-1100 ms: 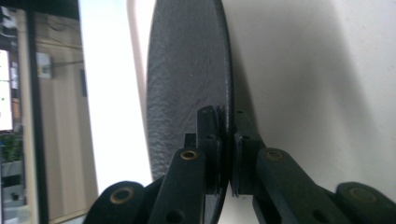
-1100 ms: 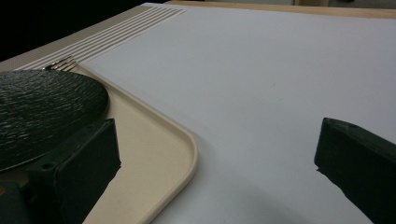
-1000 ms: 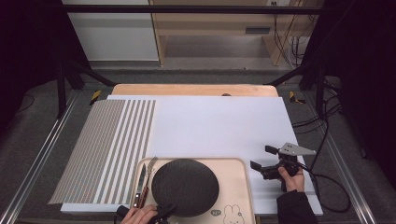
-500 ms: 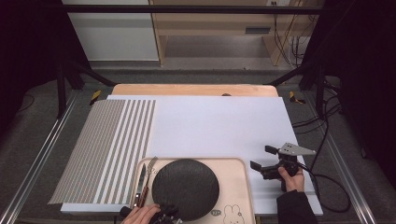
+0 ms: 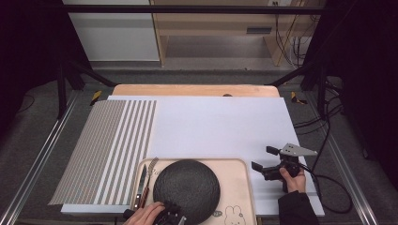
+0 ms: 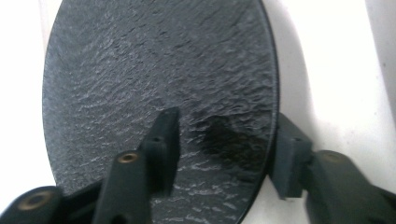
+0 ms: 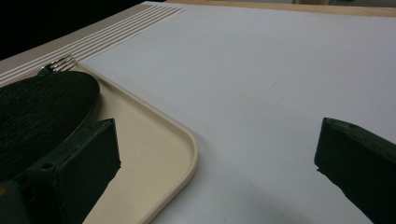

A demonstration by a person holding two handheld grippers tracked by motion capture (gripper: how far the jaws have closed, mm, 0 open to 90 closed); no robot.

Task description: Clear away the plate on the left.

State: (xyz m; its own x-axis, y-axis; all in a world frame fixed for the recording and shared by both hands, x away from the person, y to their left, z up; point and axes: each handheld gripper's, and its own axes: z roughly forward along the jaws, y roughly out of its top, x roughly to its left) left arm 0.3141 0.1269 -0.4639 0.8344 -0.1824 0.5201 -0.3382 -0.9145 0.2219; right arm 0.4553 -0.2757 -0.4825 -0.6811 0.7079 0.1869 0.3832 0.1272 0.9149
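Since the earlier frames the left gripper has drawn back a little toward the six o'clock edge of the high view, and its jaws have just been opening around the near rim of the black plate. In the left gripper view the plate still stands between those jaws: one jaw lies over its textured top face, the other sits just off its edge at four o'clock, and neither pad seems to press on it, so the jaws are parted and the plate is loose. The plate has not shifted; it lies flat on the beige tray, in the middle of it, at the six o'clock end of the counter.

A knife and a fork lie side by side on the tray at the plate's nine o'clock, just beside it.

The right gripper has kept its place at the tray's three o'clock, close above the white sheet, held in the right hand. In the right gripper view its jaws stand wide apart with nothing between them, the tray's corner lying near the one at eight o'clock.
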